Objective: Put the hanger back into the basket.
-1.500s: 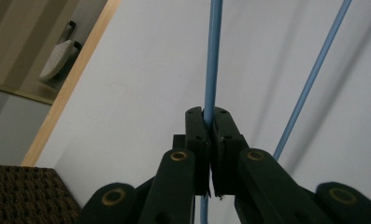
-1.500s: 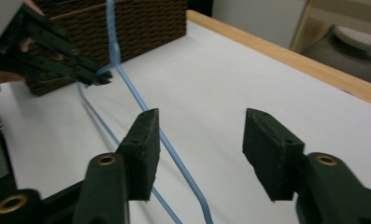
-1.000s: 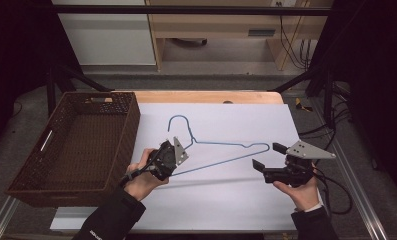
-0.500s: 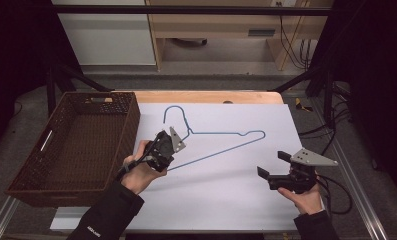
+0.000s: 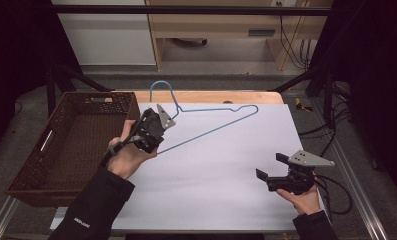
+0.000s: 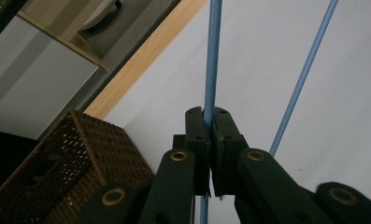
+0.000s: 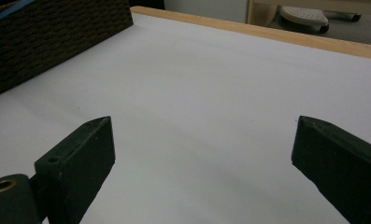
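The left gripper (image 5: 153,131) has its jaws pinched tight on the thin wire of a blue hanger (image 5: 213,125). In the left gripper view the blue hanger (image 6: 210,79) runs straight up out of the clamped jaws of the left gripper (image 6: 210,122), with a second wire of it slanting away just beside them. From that grip the hanger reaches out over the white table (image 5: 221,170), its hook curling up beyond the gripper toward the far wooden edge, its long triangle stretching off toward the other hand's side. Just to the outside of the left gripper sits a brown wicker basket (image 5: 71,140), close by the hand.

Well apart from all that, near the person's own edge of the table, the right gripper (image 5: 268,174) hovers with its jaws spread wide and nothing between them. In the right gripper view, the right gripper (image 7: 202,154) looks across bare white table (image 7: 197,93) toward the basket (image 7: 47,37).
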A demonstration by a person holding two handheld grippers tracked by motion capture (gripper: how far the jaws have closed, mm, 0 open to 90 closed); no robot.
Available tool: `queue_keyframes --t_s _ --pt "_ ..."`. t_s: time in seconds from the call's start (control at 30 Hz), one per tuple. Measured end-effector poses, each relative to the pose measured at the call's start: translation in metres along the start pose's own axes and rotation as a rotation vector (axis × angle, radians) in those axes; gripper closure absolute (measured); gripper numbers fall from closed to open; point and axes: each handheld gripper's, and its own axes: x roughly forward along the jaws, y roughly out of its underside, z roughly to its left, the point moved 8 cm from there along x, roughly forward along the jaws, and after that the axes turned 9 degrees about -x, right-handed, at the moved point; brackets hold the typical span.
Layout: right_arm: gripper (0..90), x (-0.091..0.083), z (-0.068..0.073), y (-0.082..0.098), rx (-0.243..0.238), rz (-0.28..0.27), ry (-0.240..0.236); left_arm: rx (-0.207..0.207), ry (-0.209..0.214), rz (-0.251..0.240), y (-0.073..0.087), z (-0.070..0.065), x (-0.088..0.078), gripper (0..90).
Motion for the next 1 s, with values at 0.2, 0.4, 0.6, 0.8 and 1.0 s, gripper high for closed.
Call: queue_keyframes --t_s 0.2,0.4,0.6,0.8,1.0 --pt "6.6 0.0 0.0 0.0 0.004 -0.001 0.001 -0.045 -0.025 -0.013 0.001 0.023 -0.014 87.2" --pt "6.6 0.0 0.0 0.0 0.004 -0.002 0.0 -0.067 -0.032 0.005 0.01 0.046 -0.023 87.2" --pt "6.6 0.0 0.0 0.0 0.006 -0.002 -0.002 -0.107 -0.05 0.02 0.022 0.07 -0.031 87.2" --pt "6.8 0.001 0.0 0.001 0.0 0.003 -0.001 -0.156 -0.081 0.042 0.035 0.094 -0.033 87.1" --pt "6.6 0.0 -0.001 0.0 0.001 -0.005 0.005 -0.205 -0.108 0.059 0.049 0.114 -0.032 87.2"
